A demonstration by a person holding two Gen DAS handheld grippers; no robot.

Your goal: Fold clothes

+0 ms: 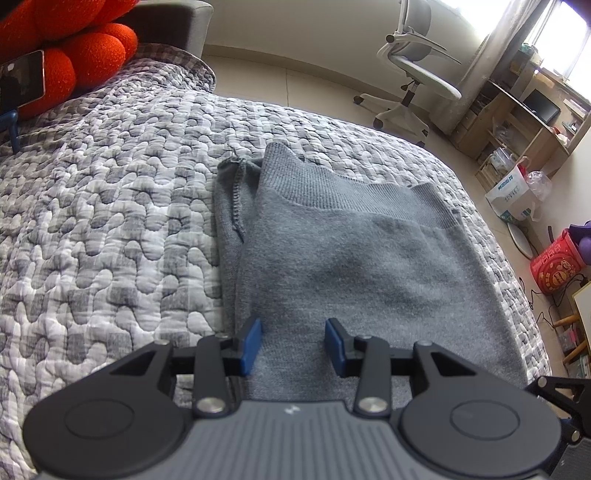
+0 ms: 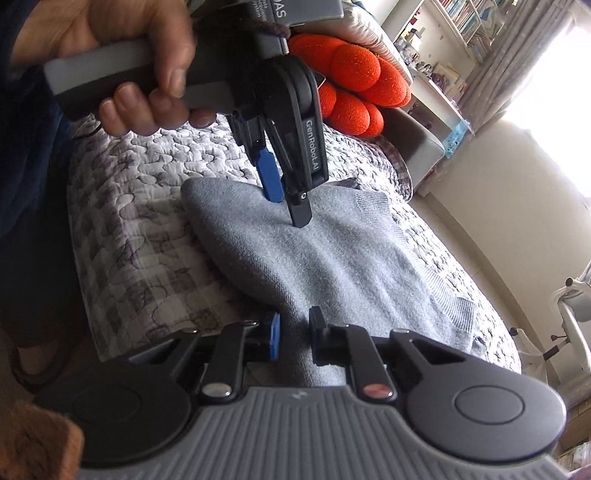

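Grey-checked quilting is covering the bed (image 1: 110,221), and a grey knit sweater (image 1: 351,266) is lying folded across its middle. At eleven o'clock an orange plush cushion (image 1: 74,48) is sitting by the headboard. The left gripper (image 1: 293,345) is hovering over the sweater with fingers spread, while the right gripper (image 2: 294,338) is pinching the sweater's near edge.

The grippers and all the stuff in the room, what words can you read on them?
"GenRobot.AI": on the side of the left gripper, in the right wrist view.
"DAS": partly cut off, on the grey block above that gripper.
White bag by the desk: blue print, too blurred to read.
Red box on the floor: printing too small to read.
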